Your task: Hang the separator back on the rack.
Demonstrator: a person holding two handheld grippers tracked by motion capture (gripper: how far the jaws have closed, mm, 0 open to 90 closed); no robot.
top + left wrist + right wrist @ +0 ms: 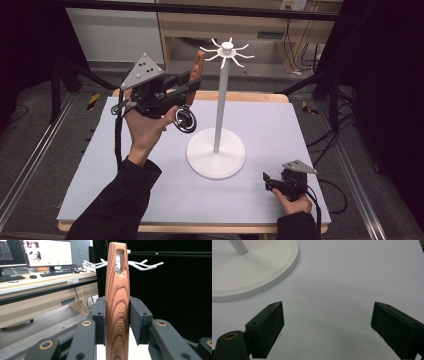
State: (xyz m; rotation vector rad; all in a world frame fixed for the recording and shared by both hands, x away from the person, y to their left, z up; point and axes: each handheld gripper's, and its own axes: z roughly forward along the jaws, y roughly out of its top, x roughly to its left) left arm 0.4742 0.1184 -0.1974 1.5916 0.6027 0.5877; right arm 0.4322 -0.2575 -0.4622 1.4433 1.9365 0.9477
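On the pale grey table (150,190) stands a white hook stand (220,90). My left gripper (117,322) is raised beside its hooks, clamped on a kitchen tool (117,302): a striped reddish wooden handle with a slotted end, metal wheel below. My right gripper (327,325) rests spread wide, grasping nothing.

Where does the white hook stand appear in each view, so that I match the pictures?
High view: the white hook stand rises at centre.
Left gripper view: its hooks spread at top, behind the wooden handle.
Right gripper view: its round base lies upper left.
Shared landmark: the stand itself.
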